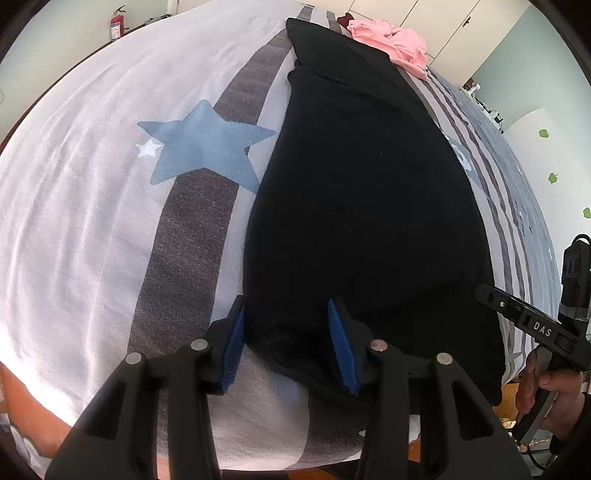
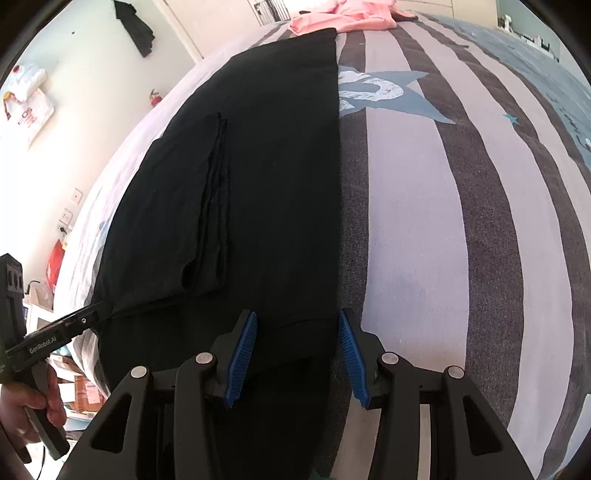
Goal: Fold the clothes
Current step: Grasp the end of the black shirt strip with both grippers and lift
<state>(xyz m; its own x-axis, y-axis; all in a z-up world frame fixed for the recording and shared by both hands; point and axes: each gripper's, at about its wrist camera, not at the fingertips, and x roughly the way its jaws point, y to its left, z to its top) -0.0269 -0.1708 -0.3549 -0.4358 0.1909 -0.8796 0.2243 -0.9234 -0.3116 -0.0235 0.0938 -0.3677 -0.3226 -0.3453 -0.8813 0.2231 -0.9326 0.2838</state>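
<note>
Black garment (image 2: 258, 184) lengthwise on bed (image 2: 424, 221), near end at its near edge, sides already folded in; left gripper (image 1: 291, 343) and right gripper (image 2: 295, 354) half-open astride near corners, grasping nothing; crosswise folds remain; pink clothes (image 1: 391, 40) at far edge unfolded.

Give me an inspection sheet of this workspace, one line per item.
Surface: striped bed cover with blue stars.
Job's things: black garment lying lengthwise, a fold along its left part; pink clothes heaped at the far end.
Clutter: nothing seen on the bed.
Grippers: left gripper and right gripper open, straddling the garment's near corners.
Cables: nothing seen clearly.
Surroundings: fire extinguisher by the wall, cupboards behind.
</note>
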